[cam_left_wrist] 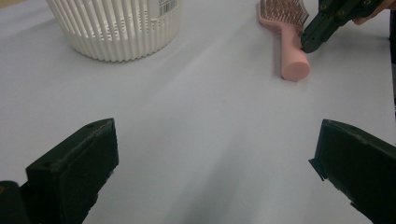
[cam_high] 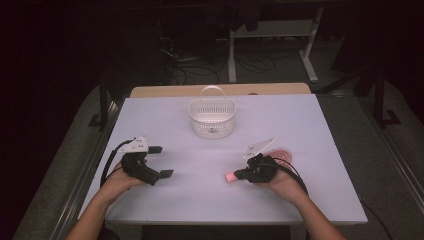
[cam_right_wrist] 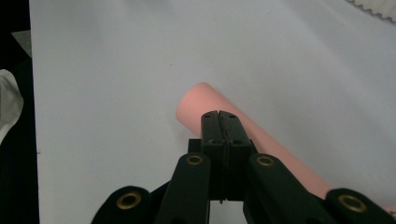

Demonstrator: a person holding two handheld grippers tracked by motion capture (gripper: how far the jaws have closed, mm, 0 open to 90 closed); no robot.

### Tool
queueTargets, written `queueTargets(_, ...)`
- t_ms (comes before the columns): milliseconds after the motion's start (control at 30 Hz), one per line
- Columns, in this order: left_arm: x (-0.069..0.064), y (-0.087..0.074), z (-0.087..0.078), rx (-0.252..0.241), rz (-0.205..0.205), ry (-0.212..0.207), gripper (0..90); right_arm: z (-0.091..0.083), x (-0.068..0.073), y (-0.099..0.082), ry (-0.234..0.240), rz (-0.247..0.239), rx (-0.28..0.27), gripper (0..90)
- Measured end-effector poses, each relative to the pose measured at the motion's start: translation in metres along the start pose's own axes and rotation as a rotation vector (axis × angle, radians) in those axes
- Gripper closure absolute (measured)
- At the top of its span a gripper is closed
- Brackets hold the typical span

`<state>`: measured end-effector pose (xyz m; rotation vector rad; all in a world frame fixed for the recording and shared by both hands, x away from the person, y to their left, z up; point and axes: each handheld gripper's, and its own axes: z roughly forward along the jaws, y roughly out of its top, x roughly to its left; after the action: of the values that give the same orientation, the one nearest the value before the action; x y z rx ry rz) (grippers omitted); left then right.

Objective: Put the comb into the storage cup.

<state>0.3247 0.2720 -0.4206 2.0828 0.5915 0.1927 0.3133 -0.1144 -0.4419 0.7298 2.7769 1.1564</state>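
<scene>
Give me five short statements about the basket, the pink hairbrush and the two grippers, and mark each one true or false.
1. The left gripper has its jaws spread wide with nothing between them. True.
2. The pink hairbrush lies inside the white basket. False: it lies on the white table, apart from the basket.
3. The right gripper has its jaws pressed together above the brush handle. True.
4. The basket is tipped on its side. False: it stands upright with its handle raised.
5. The left gripper touches the basket. False: bare table lies between them.
</scene>
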Motion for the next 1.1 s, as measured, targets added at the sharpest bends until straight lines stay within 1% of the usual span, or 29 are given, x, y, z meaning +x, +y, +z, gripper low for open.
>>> queueTargets(67,0.000,0.000,0.000,-0.001,-0.001,-0.001,0.0,0.000,-0.001,0.005,-0.004,0.000,-0.009,88.3)
queueTargets(100,0.000,0.000,0.000,-0.002,-0.001,-0.001,0.0,0.000,-0.001,0.005,-0.004,0.000,-0.009,88.3)
queueTargets(167,0.000,0.000,0.000,-0.003,-0.002,-0.001,0.0,0.002,-0.003,0.013,-0.008,-0.003,-0.014,88.3)
queueTargets(200,0.000,0.000,0.000,-0.003,-0.002,-0.001,0.0,0.002,-0.003,0.013,-0.008,-0.003,-0.014,88.3)
queueTargets(233,0.000,0.000,0.000,-0.002,-0.001,-0.002,0.0,0.005,-0.003,0.017,-0.010,0.001,-0.007,88.3)
queueTargets(367,0.000,0.000,0.000,-0.004,-0.004,-0.004,0.0,0.012,-0.005,0.024,-0.014,-0.002,0.004,88.3)
queueTargets(600,0.000,0.000,0.001,0.000,-0.003,-0.007,0.0,0.026,-0.010,0.036,-0.017,0.024,0.031,88.4)
queueTargets(700,0.000,0.000,0.000,-0.004,-0.004,-0.009,0.0,0.032,-0.010,0.040,-0.020,0.027,0.054,88.4)
queueTargets(833,0.001,0.000,0.001,-0.001,-0.004,-0.010,0.0,0.035,-0.010,0.040,-0.012,0.026,0.068,88.5)
queueTargets(900,0.000,0.000,0.001,-0.001,-0.003,-0.011,0.0,0.036,-0.009,0.040,-0.009,0.026,0.073,88.6)
queueTargets(933,0.000,0.000,0.001,0.000,-0.003,-0.010,0.0,0.036,-0.008,0.039,-0.007,0.019,0.084,88.6)
queueTargets(1100,0.000,0.000,0.001,0.001,-0.003,-0.012,0.0,0.037,-0.006,0.039,-0.003,0.013,0.091,88.7)
